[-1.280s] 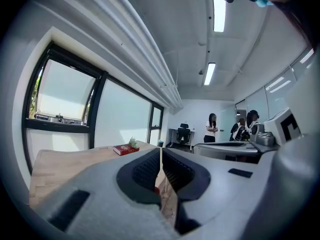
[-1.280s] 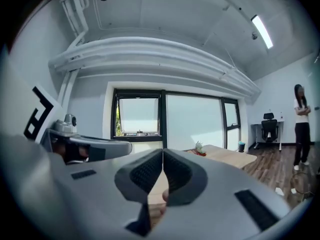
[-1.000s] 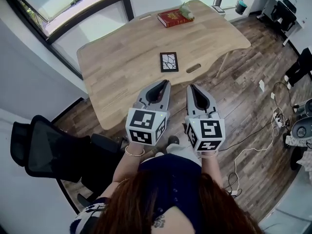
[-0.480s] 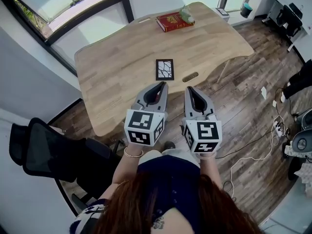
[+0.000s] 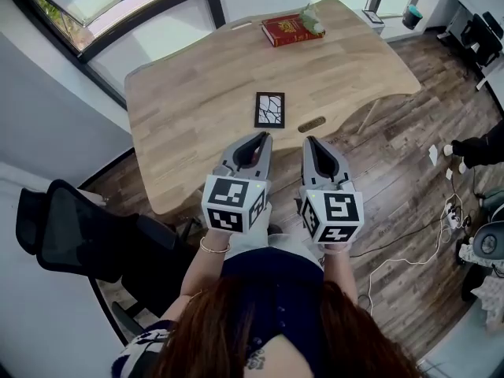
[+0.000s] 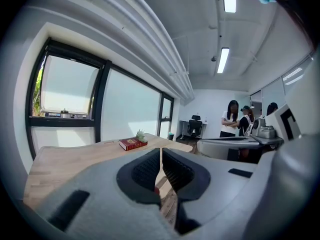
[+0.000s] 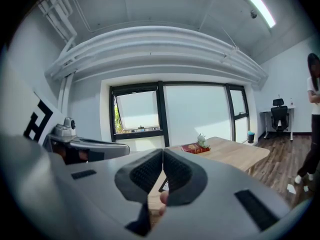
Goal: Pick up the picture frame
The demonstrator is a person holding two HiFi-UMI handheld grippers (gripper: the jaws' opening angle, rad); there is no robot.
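Note:
A small black picture frame (image 5: 269, 109) lies flat on the wooden desk (image 5: 181, 109), near its front edge. My left gripper (image 5: 267, 135) and my right gripper (image 5: 309, 140) hover side by side just short of the desk's front edge, both pointing toward the frame, a little short of it. Both are shut with nothing between their jaws. In the left gripper view the shut left gripper (image 6: 160, 151) hides the frame. A dark sliver of the picture frame (image 7: 163, 186) peeks out below the shut right gripper (image 7: 163, 153) in the right gripper view.
A red book (image 5: 289, 30) with a small plant (image 5: 311, 16) sits at the desk's far edge. An oval slot (image 5: 312, 124) is cut in the desk right of the frame. A black office chair (image 5: 67, 231) stands at the left. Cables (image 5: 409, 239) trail over the floor at the right. People (image 6: 232, 119) stand far off.
Both grippers have moved a little forward toward the desk's front edge, still shut. The view has shifted slightly, so the frame sits closer ahead of the jaws.

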